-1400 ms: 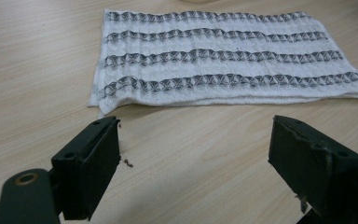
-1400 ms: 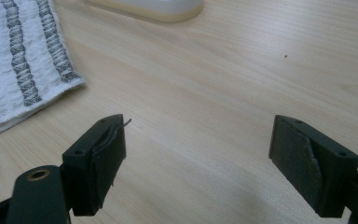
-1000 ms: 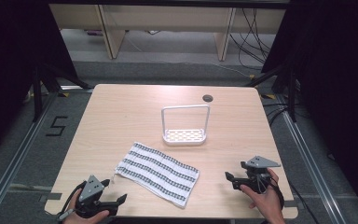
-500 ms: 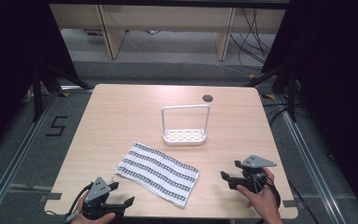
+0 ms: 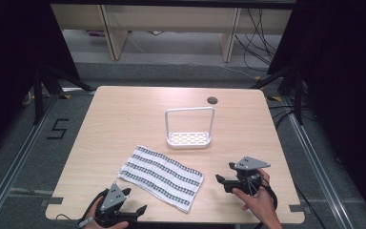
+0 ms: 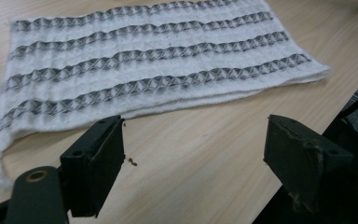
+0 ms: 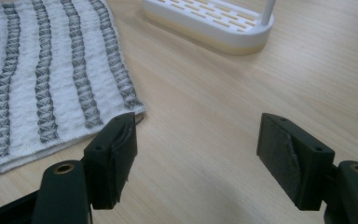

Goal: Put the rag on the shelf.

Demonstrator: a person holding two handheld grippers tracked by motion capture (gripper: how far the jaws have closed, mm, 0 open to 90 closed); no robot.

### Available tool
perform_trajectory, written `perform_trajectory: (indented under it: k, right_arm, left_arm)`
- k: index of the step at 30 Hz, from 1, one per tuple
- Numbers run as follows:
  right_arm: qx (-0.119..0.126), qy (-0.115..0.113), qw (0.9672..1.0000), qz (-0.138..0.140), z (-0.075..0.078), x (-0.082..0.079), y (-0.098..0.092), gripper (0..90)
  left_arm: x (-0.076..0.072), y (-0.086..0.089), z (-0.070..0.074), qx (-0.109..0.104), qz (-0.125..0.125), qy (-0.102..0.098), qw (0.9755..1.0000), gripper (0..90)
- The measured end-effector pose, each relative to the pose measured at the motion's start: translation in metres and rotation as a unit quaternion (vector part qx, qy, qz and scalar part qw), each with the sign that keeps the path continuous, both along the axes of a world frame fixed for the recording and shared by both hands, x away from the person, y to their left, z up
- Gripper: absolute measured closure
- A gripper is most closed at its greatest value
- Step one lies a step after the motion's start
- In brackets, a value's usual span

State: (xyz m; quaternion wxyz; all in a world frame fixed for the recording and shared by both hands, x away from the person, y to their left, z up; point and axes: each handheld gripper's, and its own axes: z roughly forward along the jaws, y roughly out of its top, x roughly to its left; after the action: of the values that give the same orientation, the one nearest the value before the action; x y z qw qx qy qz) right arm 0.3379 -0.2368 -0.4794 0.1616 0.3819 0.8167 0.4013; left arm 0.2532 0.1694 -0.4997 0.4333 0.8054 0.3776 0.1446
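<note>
White waffle-weave cloth with grey wavy stripes [image 5: 162, 175] lies flat, folded double, on the light wooden table [image 5: 124, 119], slanting from about 10 o'clock to 4 o'clock in the near-centre of the high view. Left hand-held gripper [image 5: 136, 212] sits at the cloth's 7 o'clock by the near table edge, jaws wide apart, nothing between them, aimed at the cloth's long near edge. Right hand-held gripper [image 5: 221, 182] sits at the cloth's 3 o'clock, just beside the short end, jaws apart and empty; they have just been closing a little. White plastic slotted tray with an arched wire handle [image 5: 189, 138] stands at the cloth's 1 o'clock, apart from it. Judged step: approach, before any grasp. Next move likely needs each gripper low and level, one jaw slid under a cloth edge or corner, then closing.
</note>
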Motion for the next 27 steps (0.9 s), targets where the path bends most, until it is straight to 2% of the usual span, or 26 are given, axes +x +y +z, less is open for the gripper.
perform_trajectory:
  k: [2, 3, 4, 5, 7, 8, 9, 10, 12, 14, 15, 16, 17, 19, 20, 21, 22, 26, 27]
  right_arm:
    - [-0.003, -0.002, 1.0, 0.007, 0.0, 0.001, 0.002, 31.3]
    - [-0.006, -0.001, 0.9999, 0.01, 0.0, 0.002, 0.003, 32.0]
    - [-0.005, -0.002, 0.9999, 0.013, 0.0, 0.003, 0.005, 32.3]
    - [-0.004, 0.0, 0.9999, 0.014, 0.0, 0.004, 0.006, 32.4]
    - [-0.001, 0.001, 0.9998, 0.019, 0.0, 0.006, 0.01, 32.7]
    - [0.001, 0.005, 0.9998, 0.019, 0.001, 0.007, 0.013, 32.7]
    - [0.002, 0.004, 0.9997, 0.023, 0.001, 0.008, 0.015, 33.0]
    - [0.001, 0.003, 0.9996, 0.03, 0.002, 0.011, 0.019, 34.1]
    - [0.007, 0.007, 0.9995, 0.029, 0.002, 0.011, 0.023, 34.3]
    - [0.009, 0.011, 0.999, 0.043, 0.001, 0.015, 0.029, 34.8]
    - [0.009, 0.011, 0.999, 0.043, 0.001, 0.015, 0.029, 34.8]
    - [0.006, 0.022, 0.9987, 0.046, 0.0, 0.015, 0.033, 35.3]
    - [0.006, 0.022, 0.9987, 0.046, 0.0, 0.015, 0.033, 35.3]
    - [0.0, 0.017, 0.9984, 0.053, -0.002, 0.016, 0.035, 36.3]
    - [-0.003, 0.02, 0.9983, 0.055, -0.002, 0.016, 0.036, 36.5]
    - [-0.005, 0.015, 0.9982, 0.057, -0.002, 0.016, 0.037, 37.1]
    - [-0.004, 0.021, 0.9982, 0.056, -0.002, 0.016, 0.039, 37.8]
    - [-0.012, 0.026, 0.9975, 0.065, -0.006, 0.019, 0.046, 40.1]
    - [-0.012, 0.026, 0.9975, 0.065, -0.006, 0.019, 0.046, 40.1]
  left_arm:
    - [-0.001, -0.008, 0.001, 0.002, -0.011, -0.002, 0.9999, 19.8]
    - [0.0, -0.011, 0.002, 0.011, -0.024, -0.006, 0.9996, 20.2]
    - [0.0, -0.015, 0.003, 0.013, -0.024, -0.004, 0.9996, 21.1]
    - [0.0, -0.02, 0.003, -0.001, -0.025, -0.005, 0.9997, 21.6]
    - [0.003, -0.026, 0.005, 0.012, -0.041, -0.003, 0.9991, 21.7]
    - [0.003, -0.031, 0.006, 0.015, -0.038, -0.003, 0.9991, 21.7]
    - [0.004, -0.036, 0.006, 0.004, -0.039, -0.002, 0.9992, 21.7]
    - [0.007, -0.042, 0.006, 0.006, -0.054, -0.004, 0.9985, 22.2]
    - [0.008, -0.045, 0.006, 0.008, -0.062, -0.004, 0.9981, 22.7]
    - [0.009, -0.051, 0.006, 0.013, -0.068, -0.009, 0.9976, 24.8]
    - [0.009, -0.056, 0.005, -0.003, -0.067, -0.006, 0.9977, 24.8]
    - [0.01, -0.057, 0.006, 0.011, -0.084, -0.003, 0.9964, 26.7]
    - [0.01, -0.061, 0.004, 0.004, -0.082, -0.007, 0.9966, 26.7]
    - [0.009, -0.067, 0.003, 0.014, -0.096, -0.003, 0.9953, 28.3]
    - [0.01, -0.07, 0.002, 0.022, -0.102, -0.008, 0.9945, 29.1]
    - [0.009, -0.075, 0.002, 0.014, -0.107, -0.003, 0.9942, 30.4]
    - [0.009, -0.078, 0.001, 0.02, -0.115, -0.009, 0.9932, 31.6]
    - [0.012, -0.092, 0.0, 0.024, -0.131, -0.012, 0.9911, 36.3]
    - [0.013, -0.095, -0.001, 0.038, -0.134, -0.015, 0.9902, 36.3]
